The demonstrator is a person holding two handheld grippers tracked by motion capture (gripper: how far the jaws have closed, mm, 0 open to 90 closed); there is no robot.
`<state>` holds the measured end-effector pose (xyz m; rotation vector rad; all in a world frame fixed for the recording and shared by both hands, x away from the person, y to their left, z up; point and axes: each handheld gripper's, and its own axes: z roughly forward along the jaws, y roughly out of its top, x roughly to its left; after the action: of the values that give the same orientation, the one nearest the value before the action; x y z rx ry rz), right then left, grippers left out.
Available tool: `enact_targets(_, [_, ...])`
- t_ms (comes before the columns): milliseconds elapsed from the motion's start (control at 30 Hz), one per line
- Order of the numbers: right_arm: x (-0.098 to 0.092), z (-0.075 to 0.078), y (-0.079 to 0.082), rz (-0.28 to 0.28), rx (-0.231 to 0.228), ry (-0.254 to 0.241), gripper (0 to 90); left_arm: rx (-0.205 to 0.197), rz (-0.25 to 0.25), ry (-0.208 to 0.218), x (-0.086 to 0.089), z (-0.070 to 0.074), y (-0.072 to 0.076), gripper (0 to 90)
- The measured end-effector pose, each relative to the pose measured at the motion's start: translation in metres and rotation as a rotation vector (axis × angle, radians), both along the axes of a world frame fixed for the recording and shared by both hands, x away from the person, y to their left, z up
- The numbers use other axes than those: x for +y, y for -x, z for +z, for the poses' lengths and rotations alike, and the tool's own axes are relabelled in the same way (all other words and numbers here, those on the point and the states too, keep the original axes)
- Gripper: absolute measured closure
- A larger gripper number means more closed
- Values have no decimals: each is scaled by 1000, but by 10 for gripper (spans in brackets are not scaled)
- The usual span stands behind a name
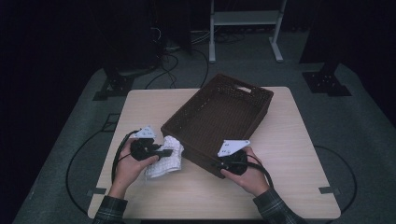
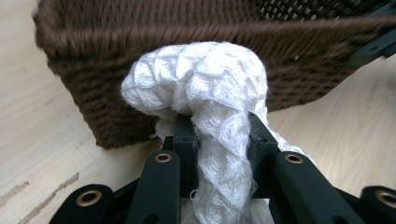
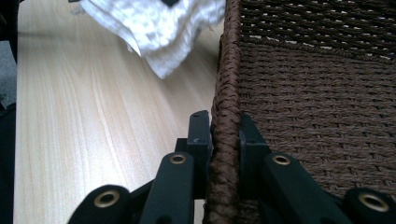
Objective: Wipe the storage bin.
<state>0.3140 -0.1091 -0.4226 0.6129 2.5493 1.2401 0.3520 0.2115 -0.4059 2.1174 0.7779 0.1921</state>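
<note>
From the high view, a pale wooden table (image 1: 289,140) carries a dark brown woven basket (image 1: 219,112) set at an angle across its middle, with a handle slot cut in its far end wall. That view alone takes in the surroundings: grey floor, black cables (image 1: 168,60) trailing behind the table, and the foot of a white metal stand (image 1: 245,28) at the back.

The right gripper (image 1: 223,163) sits at the basket's near corner. The right gripper view gives what the high view cannot: the two black jaws are pressed on either side of the thick braided rim (image 3: 226,107), one pad outside the wall and one inside, so this gripper is clamped on the basket. It also looks down into the basket's woven interior, and shows the white cloth hanging off the table's surface at the top of the frame.

The left gripper (image 1: 164,152) is just left of the basket's near corner, with a white knitted cloth (image 1: 167,161) bunched beside the person's left hand (image 1: 128,168). The left gripper view shows the hold (hidden by hand and gripper body from above): a fold of the cloth (image 2: 210,93) is squeezed between the jaws, rising in a hump above them and dangling below, with the basket's outer wall close behind and standing between the cloth and the basket's inside.

I can read no writing or label on anything.
</note>
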Motion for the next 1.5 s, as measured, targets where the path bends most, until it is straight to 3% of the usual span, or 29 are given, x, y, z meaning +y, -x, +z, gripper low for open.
enact_targets(167, [0, 0, 0, 1, -1, 0, 790, -34, -23, 31, -3, 14, 8, 711])
enact_targets(300, [0, 0, 0, 1, 1, -1, 790, -39, -34, 38, -8, 14, 9, 713])
enact_targets(633, [0, 0, 0, 1, 3, 0, 790, 51, -30, -1, -22, -17, -2, 715])
enact_targets(900, [0, 0, 0, 0, 4, 0, 790, 116, -35, -50, -34, -37, -7, 714])
enact_targets(1000, [0, 0, 0, 0, 3, 1, 790, 139, -41, -92, -39, -45, -9, 714])
enact_targets(1167, [0, 0, 0, 1, 4, 1, 790, 150, -58, -146, -44, -54, -12, 714])
enact_targets(1500, [0, 0, 0, 0, 4, 3, 790, 164, -59, -159, -50, -60, -12, 712])
